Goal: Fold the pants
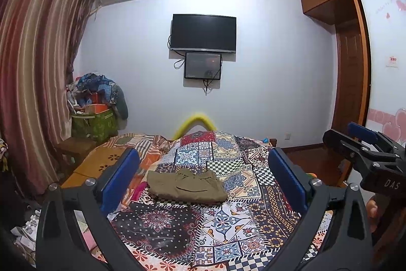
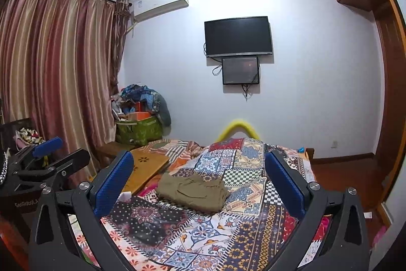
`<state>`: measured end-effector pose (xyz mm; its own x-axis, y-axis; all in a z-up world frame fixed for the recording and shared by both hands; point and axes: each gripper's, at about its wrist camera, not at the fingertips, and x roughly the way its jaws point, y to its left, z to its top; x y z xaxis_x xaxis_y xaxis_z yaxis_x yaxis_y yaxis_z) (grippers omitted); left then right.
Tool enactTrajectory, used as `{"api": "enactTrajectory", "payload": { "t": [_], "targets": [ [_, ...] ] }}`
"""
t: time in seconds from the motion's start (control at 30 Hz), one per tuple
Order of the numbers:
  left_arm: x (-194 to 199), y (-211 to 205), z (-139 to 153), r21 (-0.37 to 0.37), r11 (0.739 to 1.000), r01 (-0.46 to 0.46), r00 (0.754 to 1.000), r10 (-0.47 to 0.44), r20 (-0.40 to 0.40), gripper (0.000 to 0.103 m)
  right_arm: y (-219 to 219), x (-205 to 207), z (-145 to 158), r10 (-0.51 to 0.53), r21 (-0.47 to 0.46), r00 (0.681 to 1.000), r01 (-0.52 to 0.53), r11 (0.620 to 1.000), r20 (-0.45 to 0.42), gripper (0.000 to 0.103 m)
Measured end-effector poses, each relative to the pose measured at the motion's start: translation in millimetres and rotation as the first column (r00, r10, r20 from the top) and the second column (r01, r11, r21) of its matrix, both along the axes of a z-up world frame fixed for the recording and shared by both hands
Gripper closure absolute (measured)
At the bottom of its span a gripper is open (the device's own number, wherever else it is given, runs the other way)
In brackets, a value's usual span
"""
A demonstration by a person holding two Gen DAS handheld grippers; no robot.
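Note:
Olive-brown pants [image 1: 186, 186] lie folded into a compact rectangle on the patchwork bedspread [image 1: 228, 220], in the middle of the bed. They also show in the right wrist view [image 2: 192, 191]. My left gripper [image 1: 203, 179] is open and empty, held back above the near part of the bed, apart from the pants. My right gripper [image 2: 200, 184] is open and empty too, held back at a similar distance. The right gripper shows at the right edge of the left wrist view [image 1: 365, 146], and the left gripper at the left edge of the right wrist view [image 2: 48, 156].
A wooden board [image 2: 144, 169] lies on the bed's left side. A green bag piled with clothes [image 2: 138, 128] stands in the far left corner by striped curtains [image 2: 50, 73]. A TV [image 2: 238, 36] hangs on the far wall. A wooden wardrobe [image 1: 352, 73] stands at right.

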<state>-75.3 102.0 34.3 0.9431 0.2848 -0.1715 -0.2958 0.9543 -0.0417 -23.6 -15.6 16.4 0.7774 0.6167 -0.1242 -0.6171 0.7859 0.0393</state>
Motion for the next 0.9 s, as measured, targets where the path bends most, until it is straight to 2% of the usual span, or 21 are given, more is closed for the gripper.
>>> {"api": "enactTrajectory", "payload": {
  "t": [0.4,0.9],
  "targets": [
    [-1.6,-1.7,-4.0,0.015,1.0,-0.001,1.0,0.001,0.0,0.0,-1.7,0.3,1.6,-0.004,-0.001,1.0,0.004,1.0,-0.009,0.0],
    [1.8,2.5,-4.1,0.0,1.0,0.02,1.0,-0.02,-0.01,0.0,-1.0,-0.5,1.5,-0.018,0.001,1.0,0.018,1.0,-0.007,0.0]
  ]
}}
